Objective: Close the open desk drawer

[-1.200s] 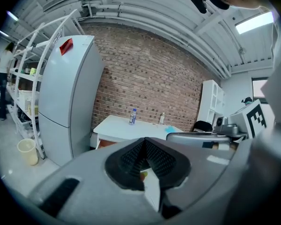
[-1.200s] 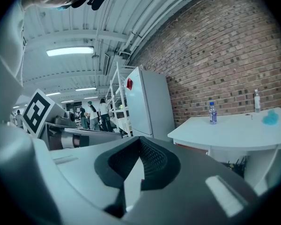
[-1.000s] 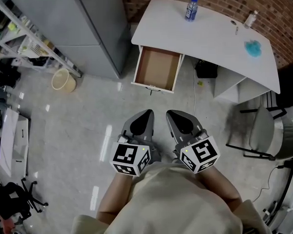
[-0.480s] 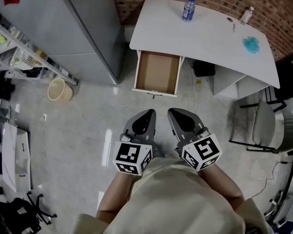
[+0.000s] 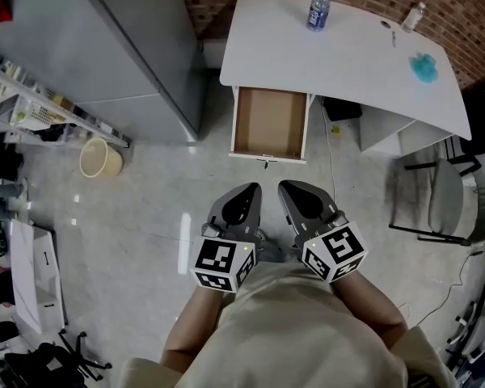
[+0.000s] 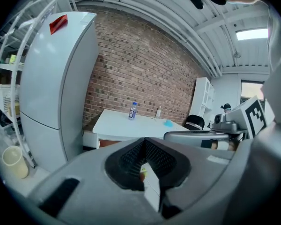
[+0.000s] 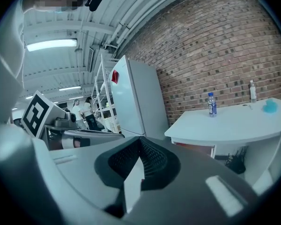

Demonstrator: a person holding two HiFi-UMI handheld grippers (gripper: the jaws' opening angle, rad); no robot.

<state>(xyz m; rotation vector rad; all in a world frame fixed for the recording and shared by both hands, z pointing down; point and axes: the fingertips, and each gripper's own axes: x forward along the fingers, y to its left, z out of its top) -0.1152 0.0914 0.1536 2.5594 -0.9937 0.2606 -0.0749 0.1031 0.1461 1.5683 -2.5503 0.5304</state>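
The step in hand is the approach: the open desk drawer point(image 5: 269, 124) has not been reached yet. It juts out from under the left end of the white surface point(image 5: 347, 55), pulled well out toward the person, its brown bottom bare and its white front panel with a small handle point(image 5: 265, 162) facing the grippers. A stretch of bare floor point(image 5: 145, 208) lies between that front panel and both grippers.

The left gripper point(image 5: 244, 196) and the right gripper point(image 5: 295, 194) are held side by side, close to the person's body, both aimed at the drawer. Each one's own view shows its ribbed fingers point(image 6: 131, 161) brought together with nothing between them, so both are empty.

On the surface stand a water bottle point(image 5: 318, 10) and a small blue object point(image 5: 424, 67), well clear of the drawer. A grey refrigerator point(image 5: 105, 47) stands to the drawer's left.

The next move, as I judge it, is to close the gap and set closed fingertips against the front panel, near its middle, then push straight in along the runners. An off-centre push could skew the drawer and jam it.
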